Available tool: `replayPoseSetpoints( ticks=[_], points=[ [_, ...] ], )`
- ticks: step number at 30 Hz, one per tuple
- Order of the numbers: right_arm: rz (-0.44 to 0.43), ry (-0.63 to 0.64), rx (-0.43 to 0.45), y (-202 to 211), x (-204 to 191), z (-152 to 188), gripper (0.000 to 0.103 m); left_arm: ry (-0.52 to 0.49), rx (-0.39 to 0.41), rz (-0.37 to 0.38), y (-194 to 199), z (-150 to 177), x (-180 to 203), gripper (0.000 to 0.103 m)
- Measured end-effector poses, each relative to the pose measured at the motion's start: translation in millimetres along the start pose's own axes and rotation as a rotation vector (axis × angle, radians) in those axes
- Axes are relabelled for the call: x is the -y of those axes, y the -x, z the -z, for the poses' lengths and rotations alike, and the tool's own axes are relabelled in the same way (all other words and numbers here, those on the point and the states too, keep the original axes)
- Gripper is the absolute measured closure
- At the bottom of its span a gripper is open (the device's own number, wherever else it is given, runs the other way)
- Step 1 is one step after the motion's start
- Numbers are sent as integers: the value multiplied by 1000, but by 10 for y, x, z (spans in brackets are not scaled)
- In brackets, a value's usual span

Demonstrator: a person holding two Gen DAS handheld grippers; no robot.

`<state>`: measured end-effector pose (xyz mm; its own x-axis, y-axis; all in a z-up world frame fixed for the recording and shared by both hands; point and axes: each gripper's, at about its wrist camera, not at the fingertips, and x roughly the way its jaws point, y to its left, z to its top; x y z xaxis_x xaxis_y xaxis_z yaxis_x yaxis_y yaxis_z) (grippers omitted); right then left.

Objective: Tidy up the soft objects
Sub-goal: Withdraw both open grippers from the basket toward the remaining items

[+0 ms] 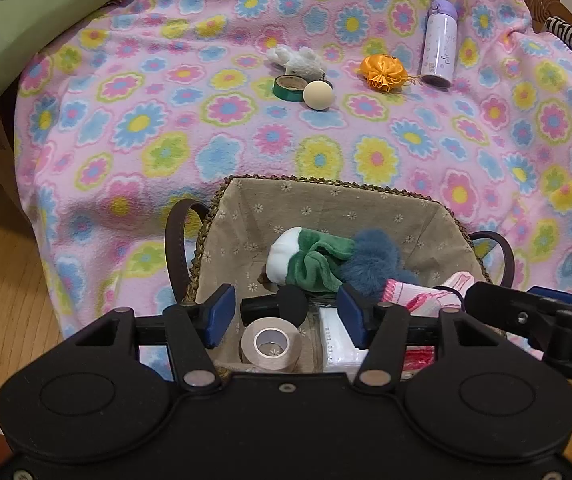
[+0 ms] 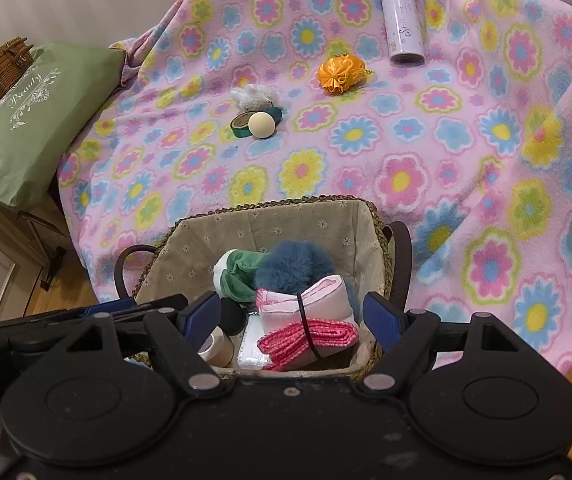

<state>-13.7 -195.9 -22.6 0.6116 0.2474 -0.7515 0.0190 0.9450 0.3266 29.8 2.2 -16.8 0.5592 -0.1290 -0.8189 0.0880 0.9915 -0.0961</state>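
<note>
The woven basket, lined with flower-print cloth and fitted with a dark loop handle at each end, sits at the near edge of a surface draped in a pink flowered blanket. Inside it lie a white-and-green plush piece, a blue furry pom, a pink folded cloth bundle bound by a black band, a beige roll of tape, a small black ball and a clear plastic packet.

The left hand-held gripper hangs over the near end of the basket with its blue pads spread and nothing between them that they press on; the tape roll and the black ball show in the gap below. The right hand-held gripper hangs just beside it, also spread, with the pink bundle lying beneath the gap and touching neither pad.

Further back on the blanket, toward its middle, a white fluffy toy lies touching a green tape ring, and a cream ball rests against that ring. To the right of them lies an orange satin pouch, and beyond it a lilac bottle lies on its side near the far right corner. A green cushion rests at the far left edge of the blanket.
</note>
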Motion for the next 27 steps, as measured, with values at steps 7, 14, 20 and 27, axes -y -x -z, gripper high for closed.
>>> replayPoseSetpoints(
  ticks=[7,14,20,27],
  points=[
    [0,-1,-1,-4,3,6,25,-1,-2,-5,-1,-5,-8,48],
    [-1,6,2,-21,15,20,25,-2,6,-18,-10,-24,-25,46],
    [9,40,28,-31,-5,-16,25,-15,5,-23,-54,-83,-14,46],
    [18,89,53,-101,-15,-116,22,-46,20,-49,-128,-274,-26,44]
  ],
)
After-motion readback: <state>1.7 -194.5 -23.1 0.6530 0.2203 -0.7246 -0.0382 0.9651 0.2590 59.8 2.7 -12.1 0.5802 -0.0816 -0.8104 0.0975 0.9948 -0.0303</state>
